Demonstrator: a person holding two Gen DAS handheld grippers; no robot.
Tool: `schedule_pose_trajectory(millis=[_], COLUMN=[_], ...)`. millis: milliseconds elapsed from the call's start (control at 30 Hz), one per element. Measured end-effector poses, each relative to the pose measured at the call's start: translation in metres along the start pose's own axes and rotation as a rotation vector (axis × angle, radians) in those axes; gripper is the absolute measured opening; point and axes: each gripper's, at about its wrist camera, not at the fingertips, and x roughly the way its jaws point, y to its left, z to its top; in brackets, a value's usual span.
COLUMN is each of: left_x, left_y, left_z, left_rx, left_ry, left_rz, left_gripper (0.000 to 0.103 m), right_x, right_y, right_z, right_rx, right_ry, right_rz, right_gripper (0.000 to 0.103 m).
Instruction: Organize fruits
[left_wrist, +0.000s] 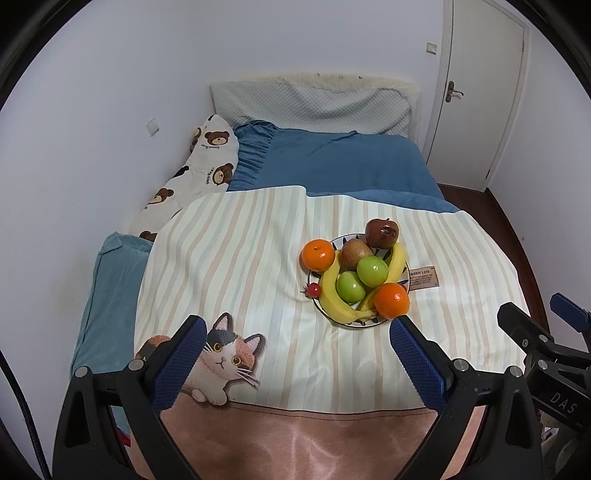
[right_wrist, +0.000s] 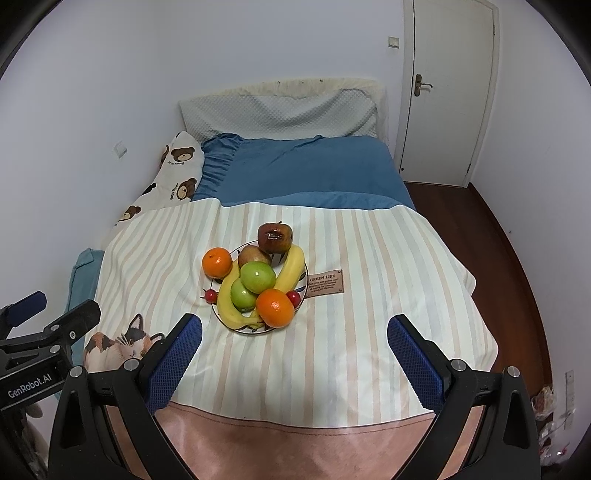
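Note:
A patterned plate (left_wrist: 345, 324) (right_wrist: 246, 330) on the striped blanket holds two bananas (left_wrist: 332, 295) (right_wrist: 291, 267), two green apples (left_wrist: 372, 270) (right_wrist: 258, 276) and a brown pear (left_wrist: 354, 251) (right_wrist: 252, 254). Two oranges (left_wrist: 317, 254) (right_wrist: 275, 307) and a dark red apple (left_wrist: 382, 233) (right_wrist: 275, 236) rest at its rim. Small red cherries (left_wrist: 313, 290) (right_wrist: 293, 297) lie beside it. My left gripper (left_wrist: 297, 347) hangs open above the blanket, short of the plate. My right gripper (right_wrist: 294, 345) is open too, just before the plate. Both are empty.
The striped blanket (left_wrist: 240, 258) with a cat print (left_wrist: 225, 354) covers a bed with a blue sheet (left_wrist: 343, 162), a bear-print pillow (left_wrist: 207, 166) and a grey pillow (left_wrist: 314, 107). A white door (right_wrist: 450, 92) and wooden floor (right_wrist: 517, 258) lie to the right.

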Motion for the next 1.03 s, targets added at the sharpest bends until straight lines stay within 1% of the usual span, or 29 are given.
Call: schedule_pose_trajectory(millis=[1033], left_x=[0.0011], left_y=[0.0], left_z=[-0.0101], left_rx=[-0.02], left_ry=[-0.005], left_rz=[0.008], left_gripper=[0.102], right_x=[-0.0038], right_y=[0.0022], right_z=[-0.0018], right_rx=[-0.002], right_ry=[0.0], right_rz=[-0.002], right_gripper=[0.102])
